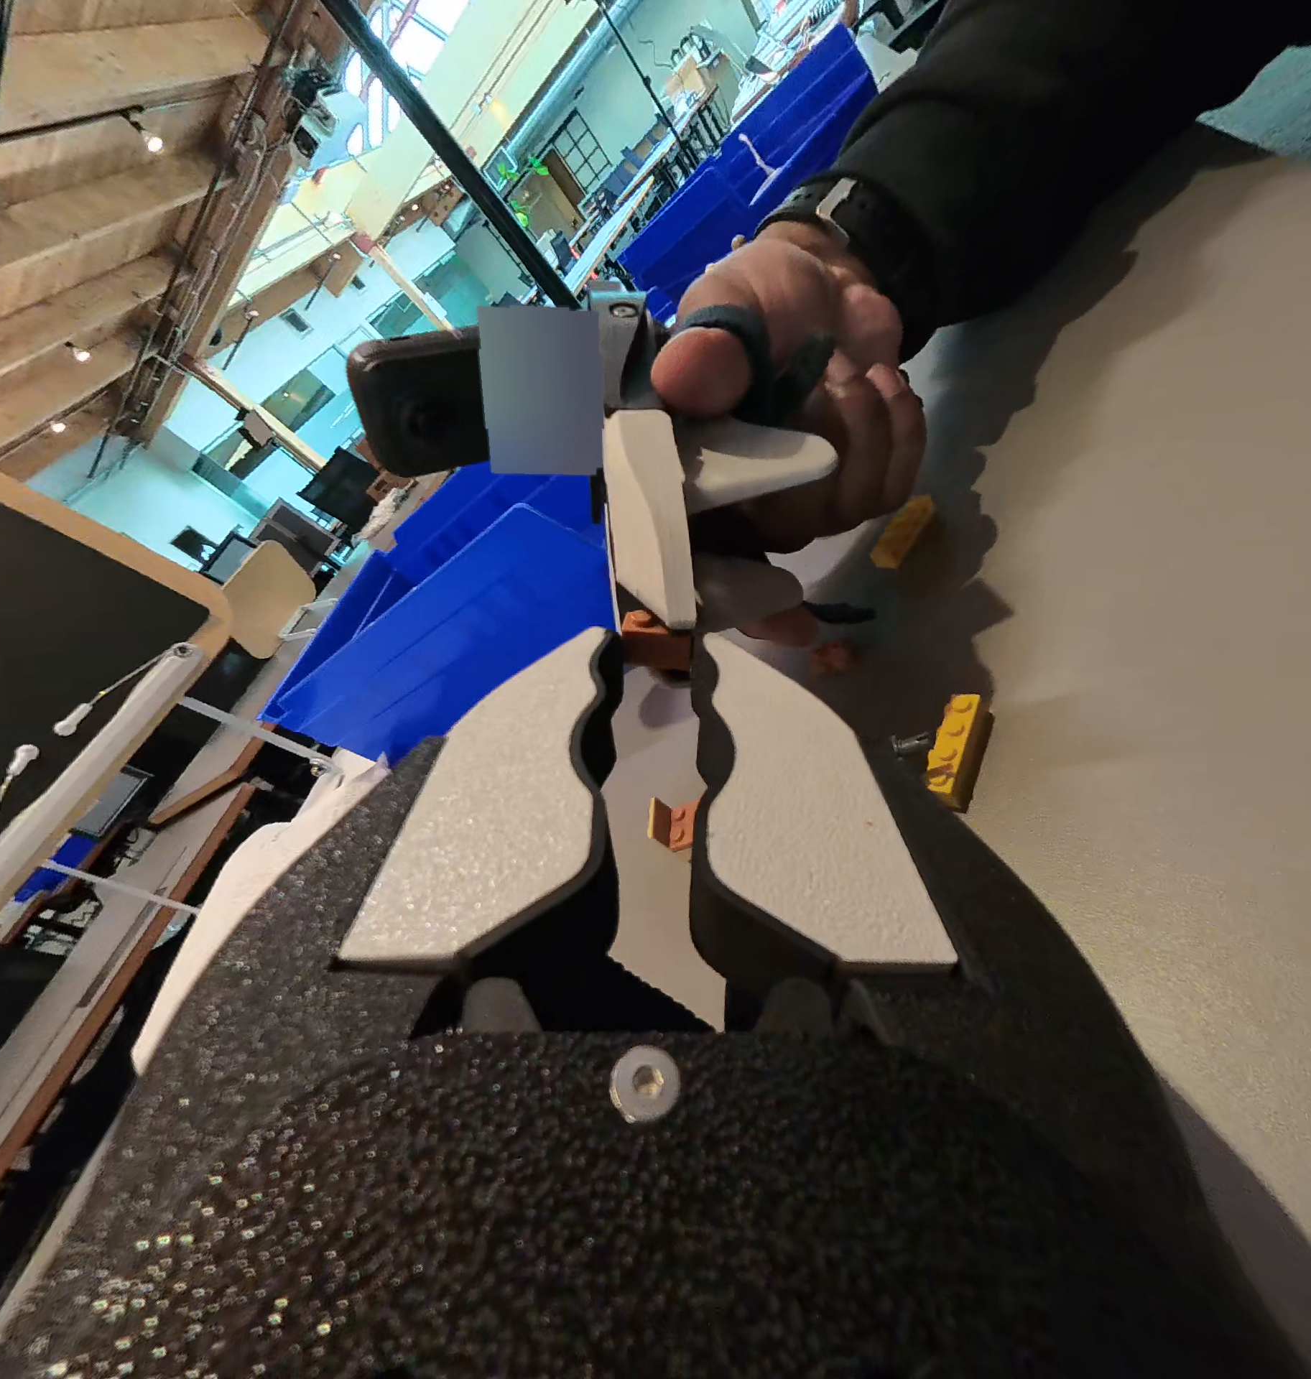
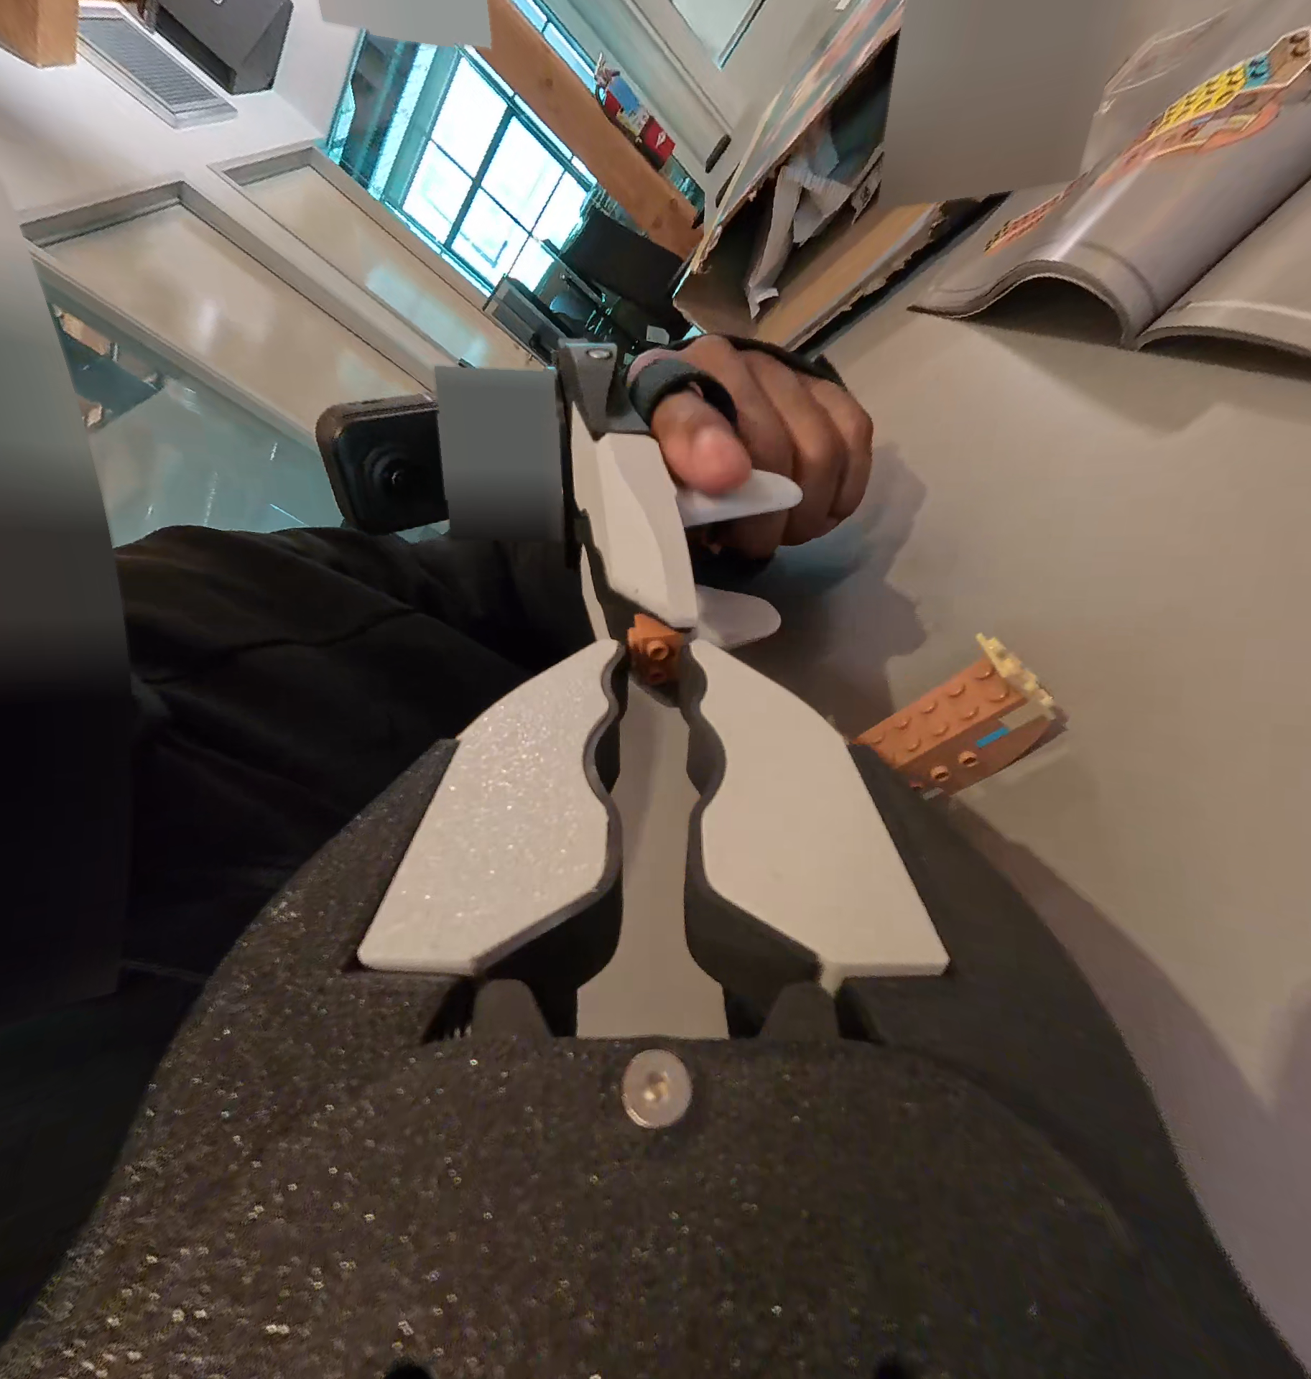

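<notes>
In the left wrist view my left gripper [image 1: 657, 653] is shut on a small brown brick [image 1: 656, 643], held above the grey table [image 1: 1160, 522]. My right gripper [image 1: 674, 612] comes down from above and its fingertips meet the same brick. In the right wrist view my right gripper [image 2: 654, 664] is shut on the small brown brick [image 2: 654, 657], whose side studs face the camera. My left gripper [image 2: 663, 613] closes on it from above. A hand holds each gripper's handle.
Two yellow bricks [image 1: 902, 533] [image 1: 954, 750], a brown plate [image 1: 674, 821] and a small brown piece [image 1: 831, 657] lie on the table. Blue bins [image 1: 451, 634] stand at its far edge. A brown brick assembly [image 2: 951, 731] and an open booklet [image 2: 1160, 261] lie to the right. From either gripper's tips it is about 7 centimeters to the brown plate [image 1: 674, 821]. Look for it in the right wrist view [image 2: 972, 677] too.
</notes>
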A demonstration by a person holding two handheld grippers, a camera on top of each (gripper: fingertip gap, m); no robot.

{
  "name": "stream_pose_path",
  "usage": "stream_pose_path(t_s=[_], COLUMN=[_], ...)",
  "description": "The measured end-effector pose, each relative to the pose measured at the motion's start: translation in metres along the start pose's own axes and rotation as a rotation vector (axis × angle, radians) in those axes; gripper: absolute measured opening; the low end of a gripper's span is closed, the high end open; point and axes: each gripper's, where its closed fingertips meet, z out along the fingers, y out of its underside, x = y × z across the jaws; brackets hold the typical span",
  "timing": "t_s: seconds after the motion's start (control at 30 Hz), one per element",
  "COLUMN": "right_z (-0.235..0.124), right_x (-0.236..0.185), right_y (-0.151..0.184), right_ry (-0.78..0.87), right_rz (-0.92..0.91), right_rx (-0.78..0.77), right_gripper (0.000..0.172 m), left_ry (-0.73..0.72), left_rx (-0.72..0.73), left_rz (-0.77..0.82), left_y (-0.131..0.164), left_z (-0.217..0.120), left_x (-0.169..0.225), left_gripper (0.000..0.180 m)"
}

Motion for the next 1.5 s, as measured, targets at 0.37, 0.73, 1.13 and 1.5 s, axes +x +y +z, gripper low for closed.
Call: stream_pose_path(t_s=[0.37, 0.73, 1.13, 1.5], right_z=[-0.024, -0.016, -0.021, -0.019], right_x=[0.028, 0.027, 0.045, 0.070], right_y=[-0.007, 0.001, 0.000, 0.009], right_ry=[0.412, 0.265, 0.297, 0.382], right_rz=[-0.240, -0.068, -0.011, 0.063], right_rx=[-0.078, -0.074, -0.056, -0.104], right_gripper=[0.017, 0.013, 0.010, 0.010], left_ry=[-0.016, -0.018, -0.007, 0.131], left_rx=[-0.129, -0.151, -0.180, -0.422], left_rz=[-0.299, -0.221, -0.281, -0.335], left_y=[0.021, 0.023, 0.032, 0.076], left_z=[0.010, 0.012, 0.008, -0.009], left_x=[-0.001, 0.004, -0.001, 0.011], left_gripper=[0.017, 0.017, 0.018, 0.041])
